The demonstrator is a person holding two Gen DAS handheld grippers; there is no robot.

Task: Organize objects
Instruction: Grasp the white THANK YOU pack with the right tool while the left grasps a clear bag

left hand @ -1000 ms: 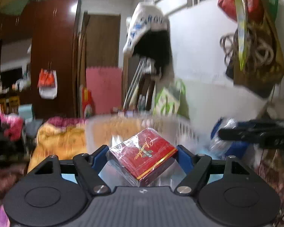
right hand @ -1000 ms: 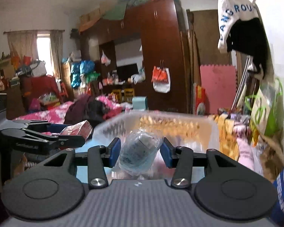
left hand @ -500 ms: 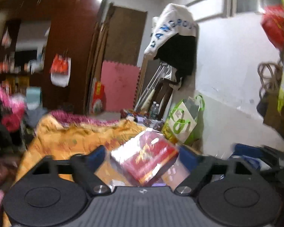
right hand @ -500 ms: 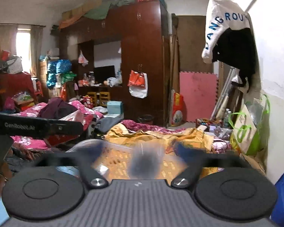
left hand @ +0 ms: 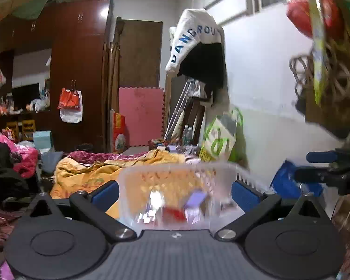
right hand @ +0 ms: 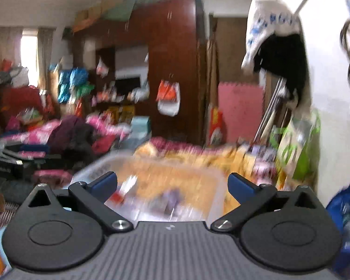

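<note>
A clear plastic basket (left hand: 226, 166) sits just ahead of both grippers; it also shows in the right wrist view (right hand: 100, 170). Blurred items lie inside it, among them a red box (left hand: 173, 213) and a purple-white item (right hand: 170, 198). My left gripper (left hand: 175, 192) is open and empty, its blue pads either side of the basket's near wall. My right gripper (right hand: 172, 186) is open and empty above the basket. The right gripper shows at the right edge of the left wrist view (left hand: 331, 170); the left one at the left edge of the right wrist view (right hand: 18, 161).
A yellow blanket (left hand: 86, 175) lies behind the basket. A green-and-white bag (left hand: 221, 137) leans on the white wall to the right, with a blue bag (right hand: 347, 212) nearer. A dark wardrobe (left hand: 79, 70) and piles of clothes (right hand: 65, 135) stand at the back left.
My left gripper opened and let go of the red box. My right gripper opened and let go of the clear wrapped bundle. Both items are now down in the basket.
</note>
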